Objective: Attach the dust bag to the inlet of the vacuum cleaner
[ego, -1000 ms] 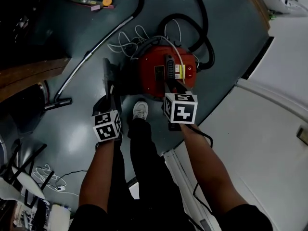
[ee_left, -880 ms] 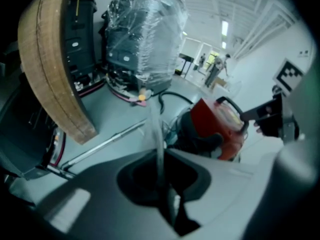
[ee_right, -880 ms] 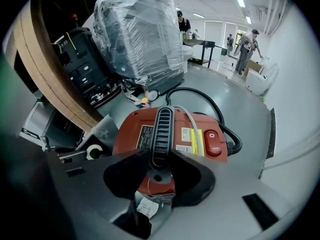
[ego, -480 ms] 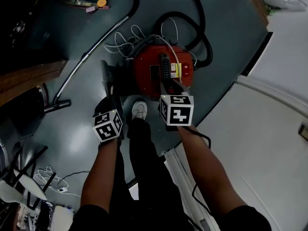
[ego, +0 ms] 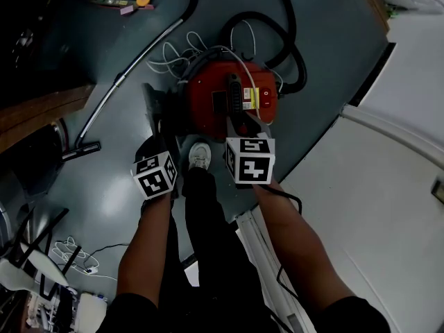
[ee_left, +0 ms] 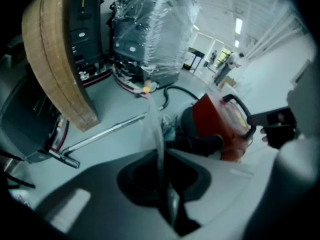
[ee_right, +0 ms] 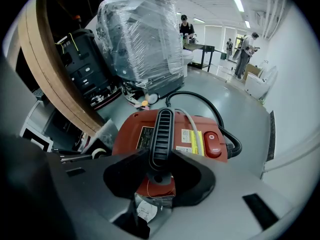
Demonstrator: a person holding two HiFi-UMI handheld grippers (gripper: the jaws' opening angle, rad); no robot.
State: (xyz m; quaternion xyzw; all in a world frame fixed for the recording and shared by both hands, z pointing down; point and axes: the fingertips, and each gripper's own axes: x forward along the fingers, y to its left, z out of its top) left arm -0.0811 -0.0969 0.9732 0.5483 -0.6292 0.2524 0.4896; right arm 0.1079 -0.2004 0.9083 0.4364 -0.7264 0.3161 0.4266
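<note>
Grips unchanged: your right claw (ee_right: 159, 152) stays clamped on the vacuum cleaner (ego: 229, 99) handle (ee_right: 161, 129), and your left claw (ee_left: 163, 186) keeps pinching what looks like the dust bag (ee_left: 153, 129). Fitting hasn't started.

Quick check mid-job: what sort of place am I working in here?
Likely a workshop or warehouse-style industrial hall: a bare grey floor, a large load of equipment in plastic wrap, and ceiling strip lights over work tables where people stand in the background.
</note>
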